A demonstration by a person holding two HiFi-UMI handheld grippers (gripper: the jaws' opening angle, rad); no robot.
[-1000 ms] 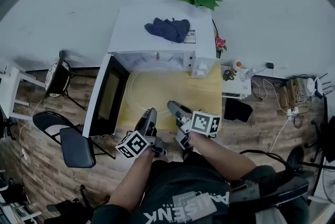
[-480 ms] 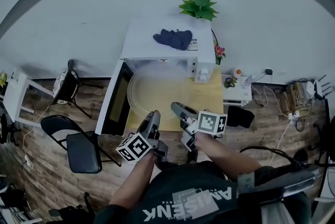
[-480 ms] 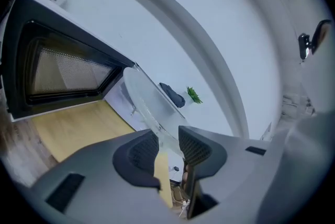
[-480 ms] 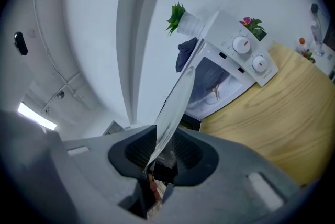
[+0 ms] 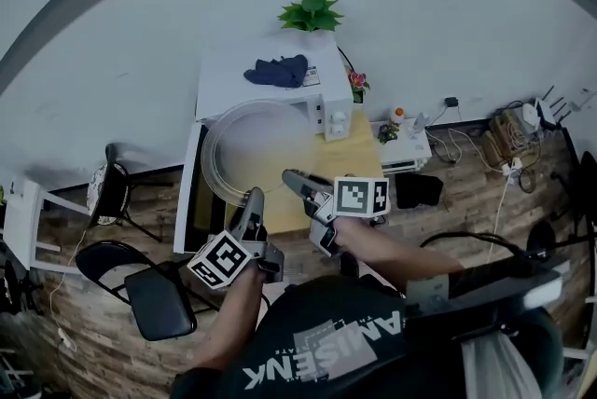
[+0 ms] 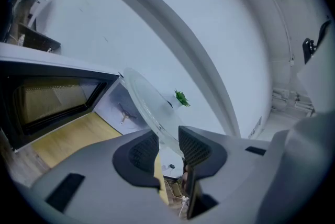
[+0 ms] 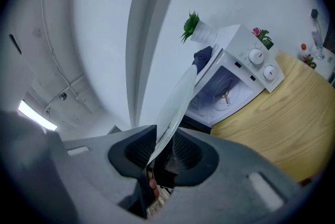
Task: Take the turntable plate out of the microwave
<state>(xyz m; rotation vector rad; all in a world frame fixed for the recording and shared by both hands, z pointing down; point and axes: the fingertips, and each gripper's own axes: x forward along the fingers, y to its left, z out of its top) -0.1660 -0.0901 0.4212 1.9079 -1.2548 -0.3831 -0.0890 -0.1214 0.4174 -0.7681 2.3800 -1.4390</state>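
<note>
The clear glass turntable plate [image 5: 250,148] hangs in the air in front of the white microwave [image 5: 270,75], tilted and outside the cavity. My left gripper [image 5: 254,199] is shut on its near left rim and my right gripper [image 5: 291,180] is shut on its near right rim. In the left gripper view the plate [image 6: 142,100] runs edge-on between the pads of the left gripper [image 6: 168,147], with the open cavity [image 6: 124,111] behind it. In the right gripper view the plate [image 7: 177,102] rises from the right gripper [image 7: 163,148], beside the microwave [image 7: 238,74].
The microwave door [image 5: 189,201] stands open to the left. A dark cloth [image 5: 277,71] lies on the microwave and a green plant [image 5: 311,12] stands behind it. The wooden table [image 5: 364,166] is below. A black chair [image 5: 159,299] stands at lower left, a small white unit [image 5: 403,148] at right.
Both grippers have risen with the plate, which has come up off the table area and now sits higher, in front of the microwave's opening.
</note>
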